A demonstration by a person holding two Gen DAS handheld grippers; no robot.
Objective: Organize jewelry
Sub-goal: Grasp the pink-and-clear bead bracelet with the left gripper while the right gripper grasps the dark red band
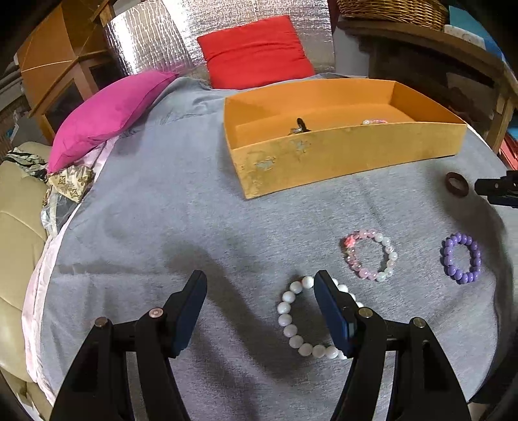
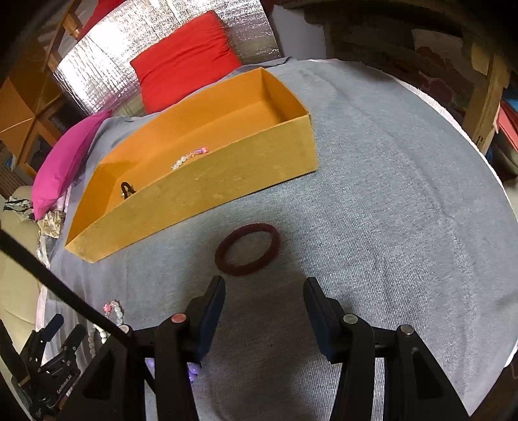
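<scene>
An orange box [image 1: 340,158] stands on the grey cloth; it holds a beaded bracelet [image 2: 189,158] and a dark clip [image 2: 127,189]. My left gripper [image 1: 260,285] is open, its right finger over a white bead bracelet [image 1: 293,327]. A pink bracelet [image 1: 369,254] and a purple bracelet [image 1: 461,257] lie to the right. My right gripper [image 2: 264,288] is open just short of a dark red ring [image 2: 247,249]. The ring also shows in the left wrist view [image 1: 456,184], as does the right gripper's tip [image 1: 498,191].
A pink cushion [image 1: 106,113] and a red cushion [image 1: 255,51] lie beyond the cloth. A cream seat [image 1: 16,243] is at the left. Wooden furniture [image 2: 485,94] stands at the right, a wicker basket [image 1: 391,9] behind.
</scene>
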